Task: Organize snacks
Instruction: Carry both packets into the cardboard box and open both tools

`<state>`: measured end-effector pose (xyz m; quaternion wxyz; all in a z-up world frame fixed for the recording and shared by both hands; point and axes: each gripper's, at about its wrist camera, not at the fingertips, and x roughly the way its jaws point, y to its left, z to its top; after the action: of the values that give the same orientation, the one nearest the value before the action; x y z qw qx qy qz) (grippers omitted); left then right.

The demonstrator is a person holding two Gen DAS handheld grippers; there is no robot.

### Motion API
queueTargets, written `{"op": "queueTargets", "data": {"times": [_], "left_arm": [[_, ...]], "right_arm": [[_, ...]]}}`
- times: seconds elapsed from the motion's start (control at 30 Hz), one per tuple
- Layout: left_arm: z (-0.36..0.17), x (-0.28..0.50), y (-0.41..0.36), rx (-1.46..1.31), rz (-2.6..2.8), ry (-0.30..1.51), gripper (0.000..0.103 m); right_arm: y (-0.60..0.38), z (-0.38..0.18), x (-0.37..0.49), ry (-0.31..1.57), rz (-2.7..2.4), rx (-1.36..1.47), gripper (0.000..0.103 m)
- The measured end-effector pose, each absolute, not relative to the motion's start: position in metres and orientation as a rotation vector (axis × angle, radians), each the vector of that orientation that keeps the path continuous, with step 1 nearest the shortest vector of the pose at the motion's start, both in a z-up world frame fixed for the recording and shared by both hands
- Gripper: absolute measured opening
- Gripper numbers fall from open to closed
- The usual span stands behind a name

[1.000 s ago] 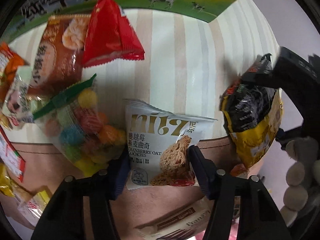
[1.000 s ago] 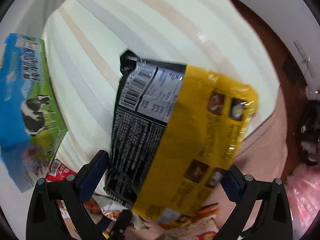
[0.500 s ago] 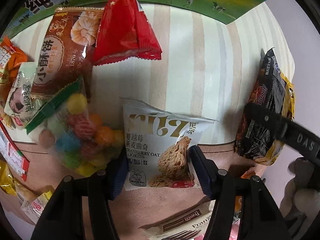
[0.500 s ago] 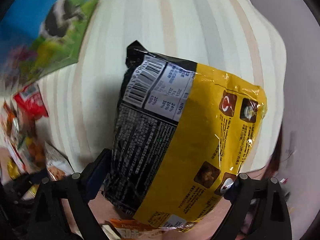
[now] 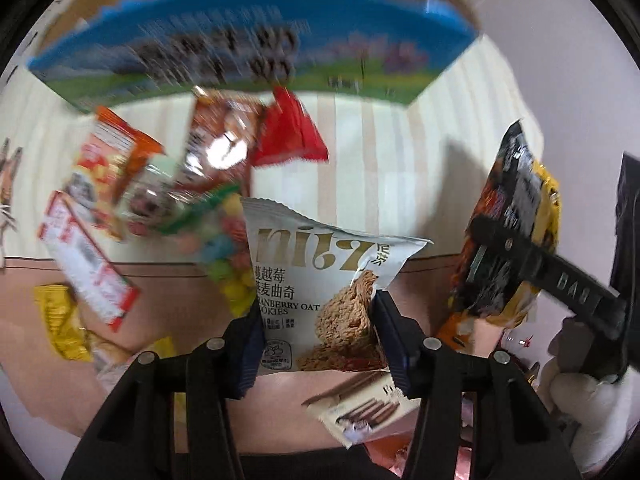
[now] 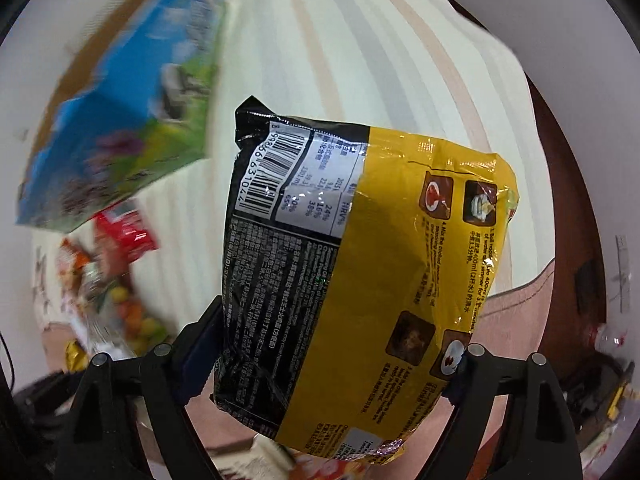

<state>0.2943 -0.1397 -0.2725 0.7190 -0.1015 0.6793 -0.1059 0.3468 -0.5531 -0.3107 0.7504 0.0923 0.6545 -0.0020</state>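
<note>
Striped cloth (image 5: 384,160) in cream, grey and tan spreads under everything we see, with a pinkish band of surface (image 5: 160,292) at its near edge. Next in size, a blue and green carton (image 5: 248,36) printed with a meadow lies at twelve o'clock in our left wrist view, blurred, and shows again at ten o'clock in our right wrist view. Our right gripper (image 6: 336,364) holds a black and yellow noodle packet (image 6: 360,280) by its lower sides, jaws having just been closing in on it and pads pressed to the film, barcode panel turned up toward eleven o'clock; from our left wrist view this same packet hangs at three o'clock. Our left gripper (image 5: 316,336) is clenched on a white cranberry oat cookie bag (image 5: 316,272), its jaws having just drawn tighter, both blue pads pinching the bag's lower corners, and the bag rises toward twelve o'clock from the jaws. At nine to ten o'clock of that view we see a loose heap of snacks: a brown biscuit pack (image 5: 220,148), a red sachet (image 5: 288,132), a clear bag of coloured candy balls (image 5: 224,248) and a red and white packet (image 5: 92,264). A chocolate stick box (image 5: 360,404) lies at five o'clock.
</note>
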Motion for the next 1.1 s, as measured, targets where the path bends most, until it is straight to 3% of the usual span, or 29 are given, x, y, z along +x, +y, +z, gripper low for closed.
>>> {"op": "queueTargets", "data": {"times": [0.3, 0.43, 0.57, 0.9, 1.1], "left_arm": [[-0.187, 0.332, -0.084, -0.249, -0.227, 1.359, 0.049], [-0.172, 0.370, -0.064, -0.239, -0.204, 1.334, 0.049], [-0.172, 0.415, -0.040, -0.227, -0.166, 1.333, 0.049], [-0.222, 0.546, -0.014, -0.179, -0.120, 1.433, 0.049], [-0.273, 0.585, -0.012, -0.183, -0.113, 1.516, 0.049]], "right_arm": [[-0.526, -0.217, 0.361, 1.337, 0.217, 0.189, 0.087], [-0.494, -0.166, 0.385, 1.298, 0.311, 0.184, 0.087], [-0.473, -0.150, 0.426, 1.278, 0.366, 0.145, 0.087], [-0.430, -0.173, 0.561, 1.356, 0.341, 0.068, 0.087], [-0.402, -0.243, 0.612, 1.464, 0.305, 0.023, 0.087]]}}
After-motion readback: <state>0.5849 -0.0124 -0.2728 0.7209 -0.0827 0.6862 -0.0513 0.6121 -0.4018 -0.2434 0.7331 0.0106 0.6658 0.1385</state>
